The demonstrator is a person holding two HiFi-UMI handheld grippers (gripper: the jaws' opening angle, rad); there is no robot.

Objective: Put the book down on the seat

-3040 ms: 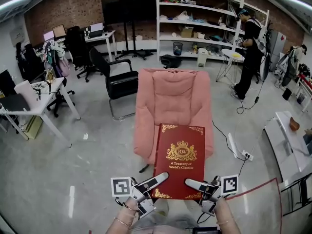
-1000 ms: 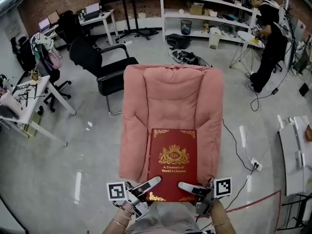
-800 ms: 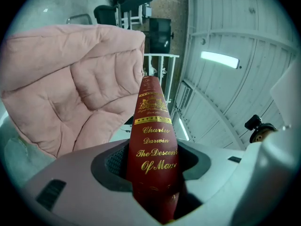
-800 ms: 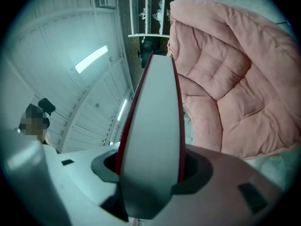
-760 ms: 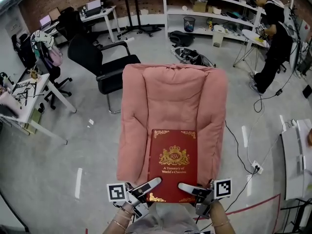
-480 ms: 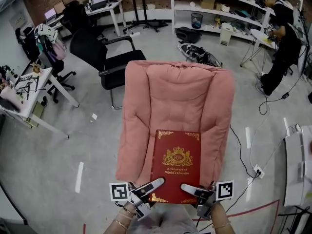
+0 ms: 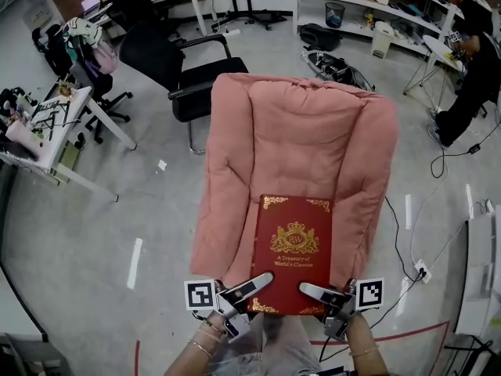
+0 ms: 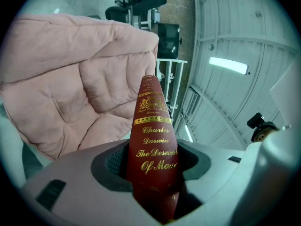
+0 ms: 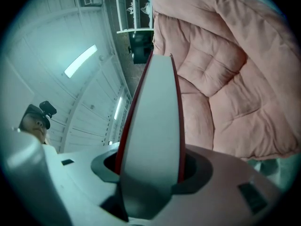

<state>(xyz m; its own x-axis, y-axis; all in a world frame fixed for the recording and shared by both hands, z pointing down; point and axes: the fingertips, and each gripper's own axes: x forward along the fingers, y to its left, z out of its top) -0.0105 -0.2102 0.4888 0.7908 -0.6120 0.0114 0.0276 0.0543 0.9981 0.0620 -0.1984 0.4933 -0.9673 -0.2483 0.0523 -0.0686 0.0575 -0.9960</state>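
Your left claw (image 7: 261, 280) is clamped on the spine side of the dark red hardcover book with gold lettering (image 7: 293, 245), at the book's 7 o'clock corner. Your right claw (image 7: 308, 289) is clamped on the page edge at its 5 o'clock corner. Both claws are part-open, filled by the book's thickness. The book is flat, cover up, over the front of the seat of the pink padded armchair (image 7: 301, 124); can't tell if it touches the cushion. Black office chair (image 7: 164, 57) sits at the armchair's 10 o'clock

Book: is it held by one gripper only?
No, the left gripper and right gripper both clamp the book at its near edge.
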